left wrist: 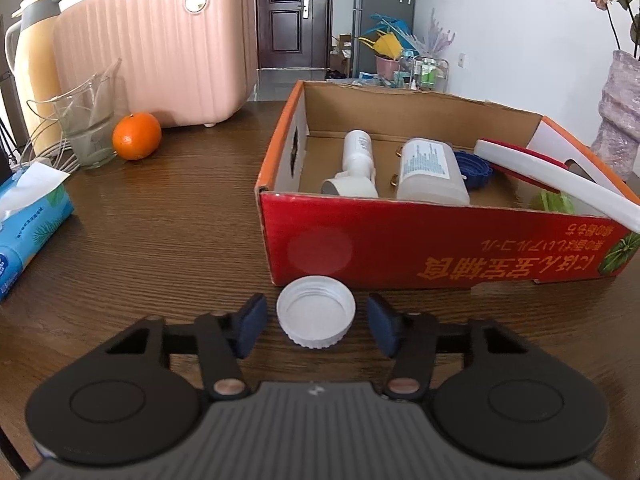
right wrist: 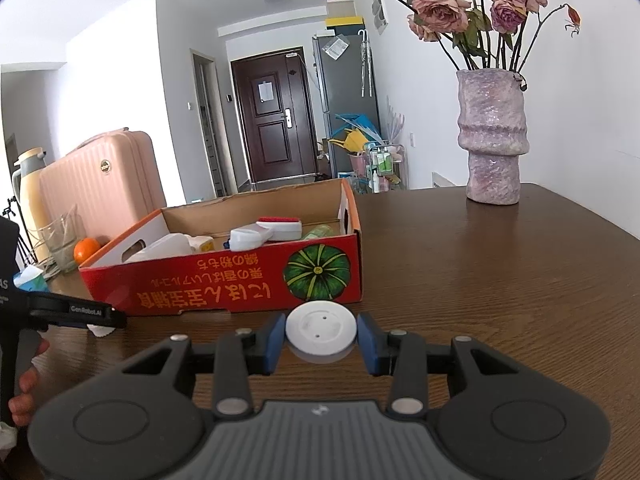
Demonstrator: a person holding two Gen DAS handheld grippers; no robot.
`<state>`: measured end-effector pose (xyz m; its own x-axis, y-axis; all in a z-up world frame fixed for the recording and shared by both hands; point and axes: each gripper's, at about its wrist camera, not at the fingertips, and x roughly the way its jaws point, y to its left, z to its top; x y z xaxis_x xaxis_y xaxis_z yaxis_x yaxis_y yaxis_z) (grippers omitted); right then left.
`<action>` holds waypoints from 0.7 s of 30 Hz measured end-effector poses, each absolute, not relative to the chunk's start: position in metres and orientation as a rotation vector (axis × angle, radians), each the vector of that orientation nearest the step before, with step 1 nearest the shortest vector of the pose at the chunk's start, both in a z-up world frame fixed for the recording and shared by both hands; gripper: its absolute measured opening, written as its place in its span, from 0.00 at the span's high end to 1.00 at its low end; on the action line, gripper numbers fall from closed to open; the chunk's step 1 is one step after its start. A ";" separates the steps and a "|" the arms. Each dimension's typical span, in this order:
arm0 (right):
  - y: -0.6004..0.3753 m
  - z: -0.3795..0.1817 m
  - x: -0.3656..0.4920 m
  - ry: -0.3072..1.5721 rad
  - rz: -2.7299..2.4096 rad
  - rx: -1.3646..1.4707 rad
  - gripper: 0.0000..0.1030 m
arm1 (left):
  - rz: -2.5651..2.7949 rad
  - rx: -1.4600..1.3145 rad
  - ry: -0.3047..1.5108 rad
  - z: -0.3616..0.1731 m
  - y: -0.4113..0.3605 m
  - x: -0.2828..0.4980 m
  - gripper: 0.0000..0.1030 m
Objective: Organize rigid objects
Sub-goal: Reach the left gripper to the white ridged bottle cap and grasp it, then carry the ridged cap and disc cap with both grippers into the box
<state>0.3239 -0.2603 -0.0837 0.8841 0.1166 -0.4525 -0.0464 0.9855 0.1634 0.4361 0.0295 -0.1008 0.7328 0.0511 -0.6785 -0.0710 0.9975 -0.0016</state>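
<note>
Left gripper (left wrist: 316, 326): jaws apart, white cap (left wrist: 316, 311) (open side up) flanked on the wooden surface (left wrist: 160, 240). Right gripper (right wrist: 320, 338): jaws clamped on a white disc (right wrist: 320, 330). Beyond both, a red cardboard box (left wrist: 440, 240) is seen, bottles lying inside.

The blue tissue pack (left wrist: 28, 220) was cut off by the left picture edge. The red cardboard box's front wall (right wrist: 224, 280) hid the lower parts of the white plastic bottles (right wrist: 168, 246). The other gripper's black finger (right wrist: 76, 314) covered most of a white cap (right wrist: 98, 331).

cap (left wrist: 316, 317) before box (left wrist: 440, 248), orange (left wrist: 137, 136) left
</note>
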 end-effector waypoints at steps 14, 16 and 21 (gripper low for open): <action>-0.258 -0.084 0.323 0.478 0.093 0.137 0.63 | 0.061 -0.004 0.714 -0.100 0.026 0.426 0.59; -0.258 -0.085 0.323 0.480 0.093 0.137 0.63 | 0.068 -0.012 0.709 -0.099 0.027 0.422 0.59; -0.258 -0.086 0.324 0.480 0.094 0.138 0.63 | 0.071 -0.015 0.697 -0.096 0.028 0.412 0.59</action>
